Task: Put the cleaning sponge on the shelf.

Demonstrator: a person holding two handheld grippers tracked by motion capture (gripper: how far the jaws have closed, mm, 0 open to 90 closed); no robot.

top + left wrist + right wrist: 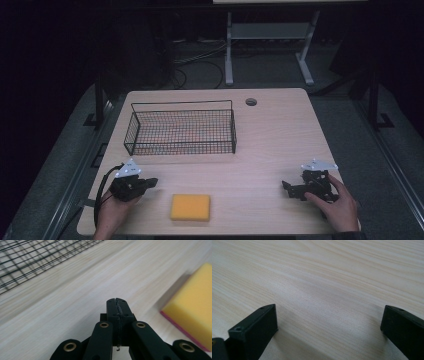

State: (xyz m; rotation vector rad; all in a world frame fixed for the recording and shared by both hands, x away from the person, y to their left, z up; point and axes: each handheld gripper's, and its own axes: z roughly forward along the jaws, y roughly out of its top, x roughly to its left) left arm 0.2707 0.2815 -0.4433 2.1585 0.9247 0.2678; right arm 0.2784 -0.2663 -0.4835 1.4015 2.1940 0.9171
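High view. Dark room; cables and a white desk frame (pixel 270 45) on the floor behind. Pale wood table (pixel 280 135) with a round cable hole (pixel 251 102) at its far edge. Black wire basket (pixel 181 129) on the far left half, nothing visible inside. Yellow sponge (pixel 190 207) flat near the front edge, left of centre. Left gripper (pixel 152 182) in the left hand (pixel 112 212), just beside the sponge and apart from it, pointing toward it. Right gripper (pixel 286 188) in the right hand (pixel 340 205) at the front right, well apart from the sponge.

Left gripper view. Jaws clenched together, nothing between them. Sponge (pixel 193 307) ahead to the right, pink underside showing; basket mesh (pixel 30 260) upper left.

Right gripper view. Jaws released, spread wide over bare table (pixel 324 277), nothing between them.
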